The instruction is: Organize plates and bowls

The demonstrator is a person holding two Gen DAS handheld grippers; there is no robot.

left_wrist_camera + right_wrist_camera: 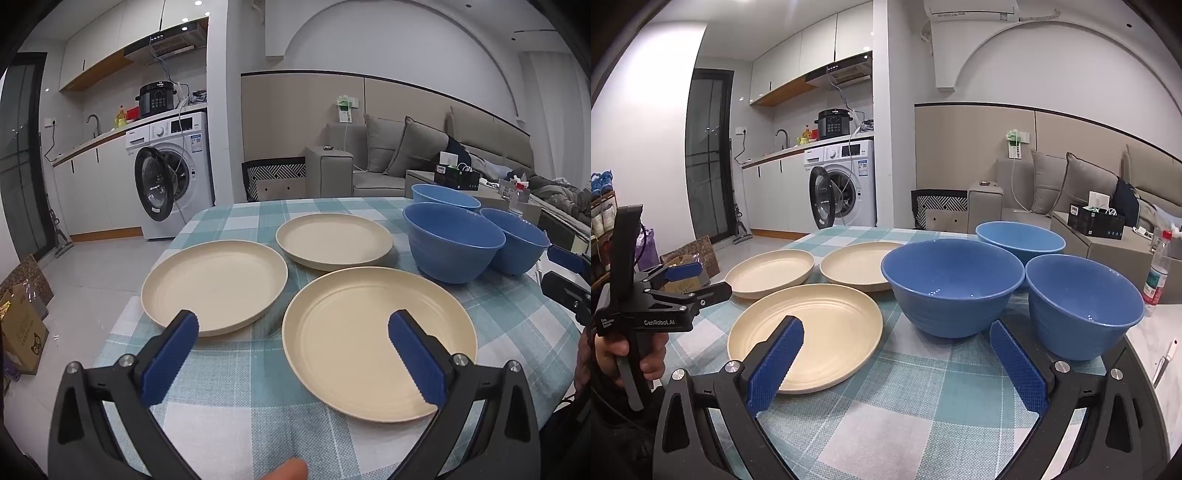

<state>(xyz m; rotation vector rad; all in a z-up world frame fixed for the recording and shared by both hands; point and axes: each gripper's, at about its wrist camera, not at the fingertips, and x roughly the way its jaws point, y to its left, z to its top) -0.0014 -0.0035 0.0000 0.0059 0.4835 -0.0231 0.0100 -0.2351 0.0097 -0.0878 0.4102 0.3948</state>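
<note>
Both grippers, left gripper (293, 328) and right gripper (895, 338), hover spread wide and empty above the table's (886, 417) near edge. Three plates (373, 339) lie toward its left side, apparently not overlapping. Three bowls (951, 284) cluster toward its right edge.

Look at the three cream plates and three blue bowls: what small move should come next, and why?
Probably ease the open left gripper forward to the nearest plate: nothing is stacked yet, both grippers are empty, and that plate's rim lies right before its fingers.
</note>
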